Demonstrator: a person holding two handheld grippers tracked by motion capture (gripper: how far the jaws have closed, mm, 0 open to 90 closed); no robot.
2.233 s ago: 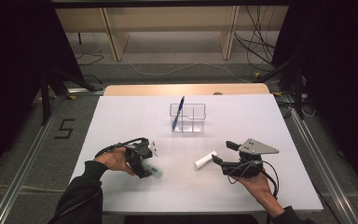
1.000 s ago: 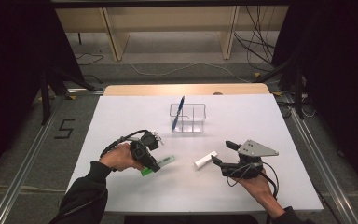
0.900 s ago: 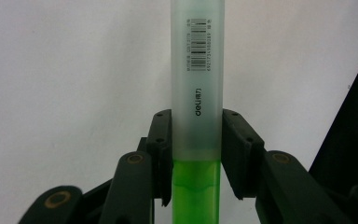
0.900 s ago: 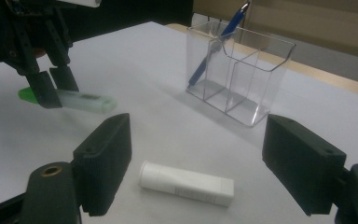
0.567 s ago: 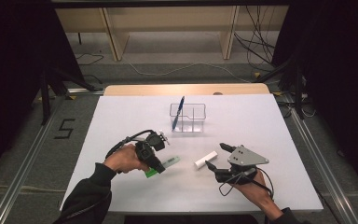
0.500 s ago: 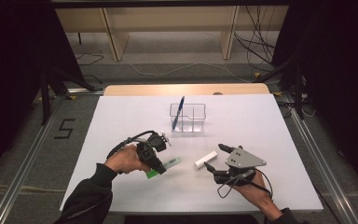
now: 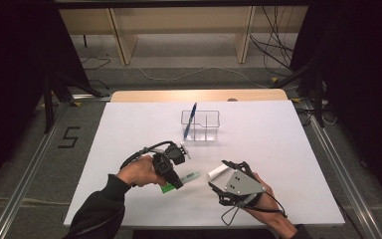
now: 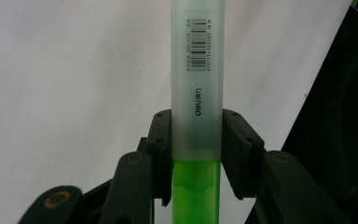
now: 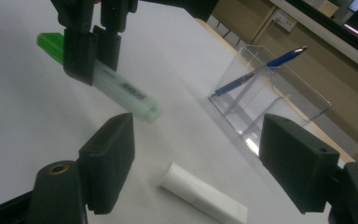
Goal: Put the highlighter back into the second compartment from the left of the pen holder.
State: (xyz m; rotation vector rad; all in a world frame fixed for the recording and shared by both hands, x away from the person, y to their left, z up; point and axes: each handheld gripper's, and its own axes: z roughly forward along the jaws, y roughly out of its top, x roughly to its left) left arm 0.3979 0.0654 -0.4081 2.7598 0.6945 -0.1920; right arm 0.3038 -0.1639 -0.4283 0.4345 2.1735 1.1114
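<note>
1. Two things are in hand: a green highlighter (image 8: 197,93) is clamped across its frosted cap by the left gripper (image 7: 171,169), and a white tube (image 9: 203,193) lies on the table (image 7: 278,149) low in the right gripper view.
2. Between the wide-spread jaws of the right gripper (image 7: 231,185) the tube is seen, its long axis running down-right; this gripper is the nearer.
3. Upper right, a clear organizer (image 9: 279,88) with a blue pen (image 9: 261,67) stands well apart.
4. Hidden: the tube's far end, cut off by the frame's bottom edge.
</note>
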